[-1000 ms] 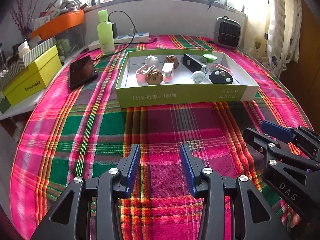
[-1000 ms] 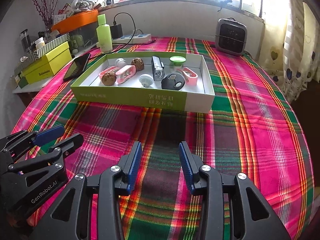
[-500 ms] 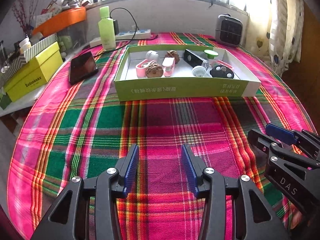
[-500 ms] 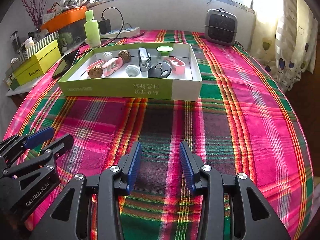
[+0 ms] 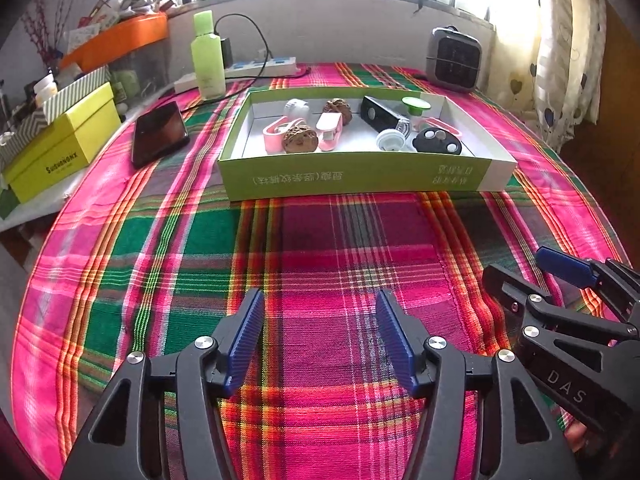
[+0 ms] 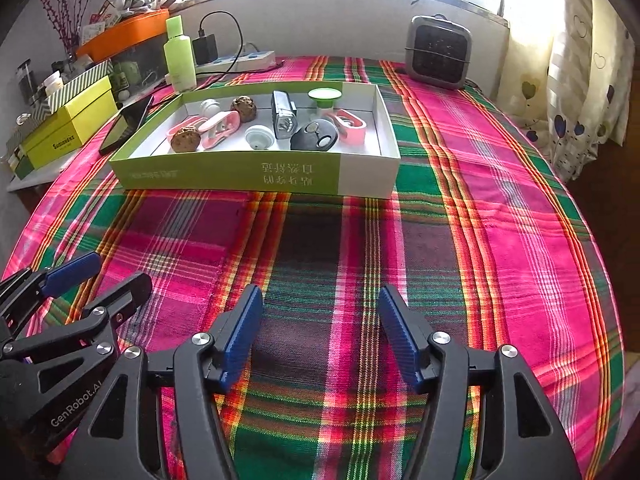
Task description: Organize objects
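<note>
A shallow green and white box [image 5: 360,176] [image 6: 256,174] stands on the plaid tablecloth, well ahead of both grippers. It holds several small items: two walnuts [image 5: 300,140], pink clips [image 6: 220,130], a black flashlight [image 6: 283,118], a black key fob [image 6: 316,136], a white round cap [image 6: 259,136] and a green-topped piece [image 5: 416,104]. My left gripper [image 5: 320,332] hovers over the cloth, its jaws opening, nothing between them. My right gripper [image 6: 320,330] hovers to its right, jaws also opening and empty. Each gripper shows at the edge of the other's view.
A black phone [image 5: 160,134] lies left of the box. Behind stand a green bottle [image 5: 208,60], a power strip [image 5: 260,68] with cable and a small grey heater [image 5: 454,58]. Yellow boxes [image 5: 60,152] and an orange tray [image 5: 116,40] crowd the left shelf. Curtains hang right.
Both grippers' jaws have spread wider apart. The right wrist view has shifted slightly, so the box sits a little differently in it. Nothing on the table has moved.
</note>
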`<action>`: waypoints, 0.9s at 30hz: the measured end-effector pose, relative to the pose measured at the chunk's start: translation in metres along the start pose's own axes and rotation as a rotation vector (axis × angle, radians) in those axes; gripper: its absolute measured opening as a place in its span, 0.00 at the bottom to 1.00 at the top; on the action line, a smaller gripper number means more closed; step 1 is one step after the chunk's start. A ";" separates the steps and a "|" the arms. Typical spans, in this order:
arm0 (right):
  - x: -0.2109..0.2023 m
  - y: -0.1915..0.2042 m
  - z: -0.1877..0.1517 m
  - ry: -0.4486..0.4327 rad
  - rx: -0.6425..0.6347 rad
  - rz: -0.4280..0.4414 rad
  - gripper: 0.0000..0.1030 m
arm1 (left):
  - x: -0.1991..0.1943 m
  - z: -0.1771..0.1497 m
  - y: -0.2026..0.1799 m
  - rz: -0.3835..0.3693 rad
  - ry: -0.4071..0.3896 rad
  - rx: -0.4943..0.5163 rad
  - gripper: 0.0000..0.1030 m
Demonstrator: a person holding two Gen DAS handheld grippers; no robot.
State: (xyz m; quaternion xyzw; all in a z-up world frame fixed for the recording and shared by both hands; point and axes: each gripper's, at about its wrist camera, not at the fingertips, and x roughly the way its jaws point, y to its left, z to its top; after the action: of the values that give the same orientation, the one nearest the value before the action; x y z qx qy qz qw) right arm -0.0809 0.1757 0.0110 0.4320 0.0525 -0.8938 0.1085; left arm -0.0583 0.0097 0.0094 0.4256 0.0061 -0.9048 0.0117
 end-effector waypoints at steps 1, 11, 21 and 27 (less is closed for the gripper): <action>0.000 0.000 0.000 0.001 0.001 -0.002 0.61 | 0.000 0.000 0.000 -0.001 0.000 0.001 0.58; 0.002 -0.003 0.001 0.003 0.008 -0.007 0.64 | 0.000 -0.001 -0.001 0.002 0.001 0.000 0.59; 0.002 -0.003 0.001 0.003 0.008 -0.008 0.65 | 0.000 -0.001 -0.002 0.003 0.001 0.000 0.60; 0.002 -0.003 0.001 0.003 0.008 -0.008 0.65 | 0.000 -0.001 -0.002 0.003 0.001 -0.002 0.60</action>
State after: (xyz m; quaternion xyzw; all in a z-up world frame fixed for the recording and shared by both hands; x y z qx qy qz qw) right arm -0.0831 0.1781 0.0099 0.4338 0.0509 -0.8936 0.1033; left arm -0.0574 0.0115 0.0093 0.4261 0.0062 -0.9046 0.0134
